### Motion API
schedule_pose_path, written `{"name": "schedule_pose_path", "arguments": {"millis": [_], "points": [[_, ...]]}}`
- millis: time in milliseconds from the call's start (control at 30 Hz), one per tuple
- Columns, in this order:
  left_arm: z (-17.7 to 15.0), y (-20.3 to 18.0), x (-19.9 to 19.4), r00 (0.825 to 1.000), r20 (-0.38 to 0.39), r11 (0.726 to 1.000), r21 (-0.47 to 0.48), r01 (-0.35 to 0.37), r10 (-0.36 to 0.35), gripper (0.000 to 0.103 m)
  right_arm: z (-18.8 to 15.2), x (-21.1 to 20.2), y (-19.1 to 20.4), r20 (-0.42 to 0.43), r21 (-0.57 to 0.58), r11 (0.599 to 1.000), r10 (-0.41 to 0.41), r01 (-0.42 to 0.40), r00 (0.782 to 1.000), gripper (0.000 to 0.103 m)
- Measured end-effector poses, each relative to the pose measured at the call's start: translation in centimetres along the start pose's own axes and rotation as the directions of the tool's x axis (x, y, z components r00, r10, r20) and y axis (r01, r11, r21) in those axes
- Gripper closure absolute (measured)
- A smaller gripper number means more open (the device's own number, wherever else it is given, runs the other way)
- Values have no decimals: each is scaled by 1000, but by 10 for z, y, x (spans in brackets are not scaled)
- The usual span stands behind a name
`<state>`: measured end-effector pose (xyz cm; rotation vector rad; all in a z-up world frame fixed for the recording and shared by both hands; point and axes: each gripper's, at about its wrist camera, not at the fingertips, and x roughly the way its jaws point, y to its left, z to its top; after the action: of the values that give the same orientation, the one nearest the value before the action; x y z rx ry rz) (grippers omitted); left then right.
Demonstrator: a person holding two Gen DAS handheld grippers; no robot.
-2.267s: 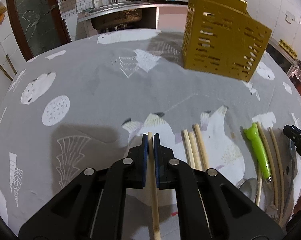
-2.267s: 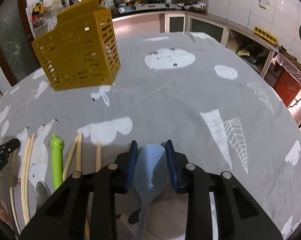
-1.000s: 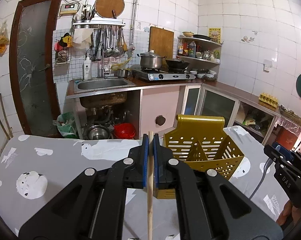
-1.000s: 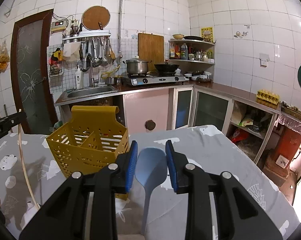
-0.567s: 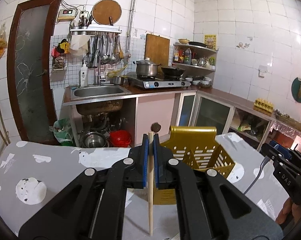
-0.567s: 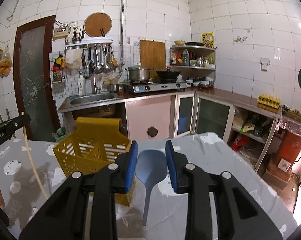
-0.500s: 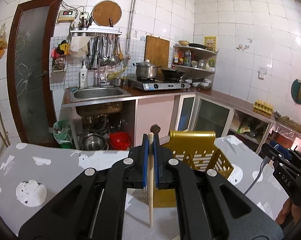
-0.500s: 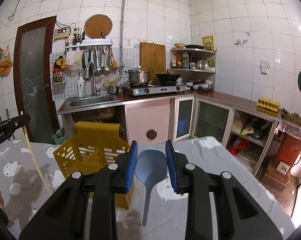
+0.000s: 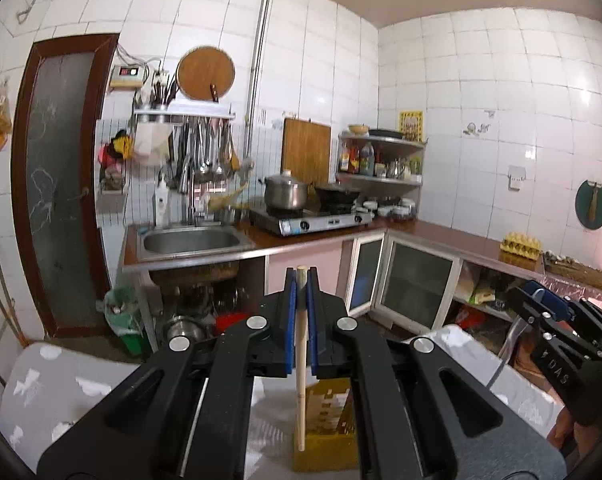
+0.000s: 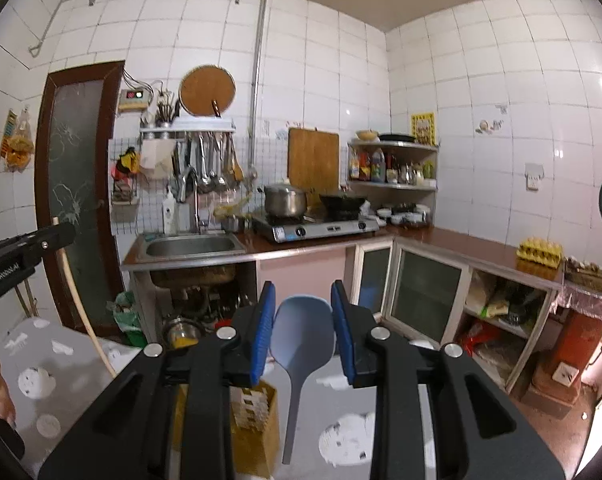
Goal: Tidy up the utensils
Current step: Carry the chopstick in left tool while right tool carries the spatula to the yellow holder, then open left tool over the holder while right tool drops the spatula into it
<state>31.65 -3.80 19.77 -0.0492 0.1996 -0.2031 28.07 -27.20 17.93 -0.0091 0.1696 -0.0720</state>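
Your left gripper is pinched tight on a chopstick. The stick stands nearly upright between the blue pads; its top pokes just past the pad tips and its lower end hangs free below them. Directly below and beyond that lower end sits the yellow caddy, seen between the two gripper arms.

Your right gripper is set narrow, closed on a blue spoon. The bowl sits between the pads, both edges meeting them; the handle hangs down toward the table. The caddy is below and just left of the handle, partly hidden by the left-hand finger of the gripper.

Cross-check: in the left wrist view the right gripper shows at the right edge, with the thin spoon handle trailing under it. In the right wrist view the left gripper shows at the left edge, with the chopstick curving down from it over the table.

Both tools are held well above the grey patterned cloth. Beyond the table: sink, stove with a pot, and a door to the left.
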Motion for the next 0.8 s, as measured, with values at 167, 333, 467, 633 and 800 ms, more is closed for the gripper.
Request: {"name": "schedule_pose_path", "arguments": {"millis": [167,333,467,633,800], "points": [[21,-5,0,999,38,1000,-20,15,-15,99,23,12,12,20,11,1000,24,-24,1000,74],[16,-14,20,1000,22,1000,-12,13,-13,99,18,34,23,4,18,999,40,-40,999,74],[-8,-10,47,999,-41,1000,-22,4,-5,99,-8,53,32,-34,-6,999,38,-38,999,74],[-44,-2,78,991,-132,1000,-2,-27,26,99,-42,74,35,-94,-38,998,42,-46,995,74],[-66,9,88,980,-191,999,-9,-52,49,98,-65,90,30,-158,-33,999,23,-29,987,74]]}}
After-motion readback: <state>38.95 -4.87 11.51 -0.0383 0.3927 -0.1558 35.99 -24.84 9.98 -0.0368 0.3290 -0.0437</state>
